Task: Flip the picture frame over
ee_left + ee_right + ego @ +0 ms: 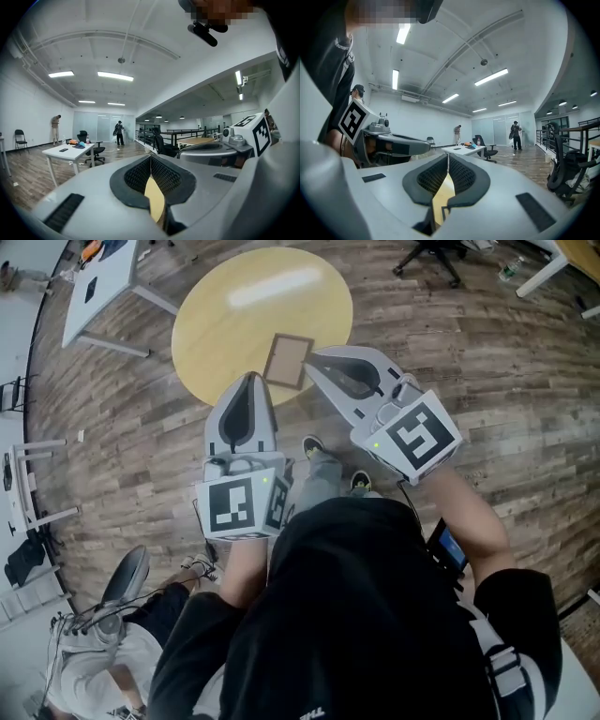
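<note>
The picture frame [287, 360], a brown wooden border round a beige panel, lies flat near the front edge of the round yellow table [234, 315]. My left gripper [249, 378] is shut and empty, its tip over the table edge just left of the frame. On the frame's right side, my right gripper [311, 359] is also shut and empty, its tip close to the frame's right edge; whether it touches I cannot tell. In the left gripper view the pads of my left gripper [151, 155] meet, with yellow tabletop showing below them. The right gripper view shows my right gripper [448, 157] shut the same way.
A white desk [103, 277] stands at the upper left and an office chair [431, 254] at the top right. A seated person [103, 652] and a chair are at the lower left. Wooden floor surrounds the table. Distant people stand by a white desk [70, 152].
</note>
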Demonstrator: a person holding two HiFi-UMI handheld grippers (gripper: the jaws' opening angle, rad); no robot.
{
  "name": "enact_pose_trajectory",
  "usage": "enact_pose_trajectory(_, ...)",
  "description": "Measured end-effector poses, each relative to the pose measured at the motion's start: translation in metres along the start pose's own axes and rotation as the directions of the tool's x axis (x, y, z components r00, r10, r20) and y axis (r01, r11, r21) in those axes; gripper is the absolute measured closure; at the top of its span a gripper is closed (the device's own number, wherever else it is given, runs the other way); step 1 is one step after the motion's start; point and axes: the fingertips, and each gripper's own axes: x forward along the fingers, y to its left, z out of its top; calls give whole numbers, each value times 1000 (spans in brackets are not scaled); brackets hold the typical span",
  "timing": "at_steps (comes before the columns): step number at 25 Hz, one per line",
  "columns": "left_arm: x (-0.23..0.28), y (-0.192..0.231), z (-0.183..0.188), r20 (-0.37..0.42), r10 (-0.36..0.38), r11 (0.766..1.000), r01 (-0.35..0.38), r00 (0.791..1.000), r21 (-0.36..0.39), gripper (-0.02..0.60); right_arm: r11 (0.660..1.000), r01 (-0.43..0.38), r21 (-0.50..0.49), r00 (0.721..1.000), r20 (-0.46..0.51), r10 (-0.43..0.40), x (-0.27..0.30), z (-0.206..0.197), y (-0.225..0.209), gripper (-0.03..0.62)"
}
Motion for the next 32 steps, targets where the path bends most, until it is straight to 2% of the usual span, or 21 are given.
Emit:
enact_pose_trajectory(4,30,25,2,2,-14,1000,14,1000,-17,558,1000,8,-9,1000,-16,-8,28,4,-22,571)
enact_pose_trajectory(12,75,80,-1,-5,-35,999,35,999,-37,558,995,8,-95,998,-61,-14,89,3,-54,571)
enact_pose_trajectory(16,86,106,-11,-12,-31,998,31,999,-58,558,977,-39,-208,982,-189,-1,111,-24,-48,571)
enact_pose_trajectory(19,91,125,-21,-20,-37,998,36,999,-56,558,965,-86,-246,958,-287,12,126,-54,-37,571)
enact_pose_trajectory(21,92,136,-28,-27,-44,997,43,999,-58,558,954,-141,-265,929,-369,35,131,-82,-29,569)
enact_pose_trajectory(24,96,148,-41,-45,-45,997,42,998,-67,558,916,-247,-316,872,-485,67,134,-133,-20,569)
enact_pose_trajectory(26,99,153,-51,-67,-47,996,41,997,-84,558,892,-333,-305,814,-571,108,131,-173,-12,558)
enact_pose_trajectory(28,102,157,-61,-87,-52,995,44,995,-90,558,873,-419,-251,743,-647,170,128,-213,1,502)
enact_pose_trajectory(32,114,157,-81,-135,-67,993,52,989,-109,558,822,-539,-185,621,-746,240,123,-285,22,455)
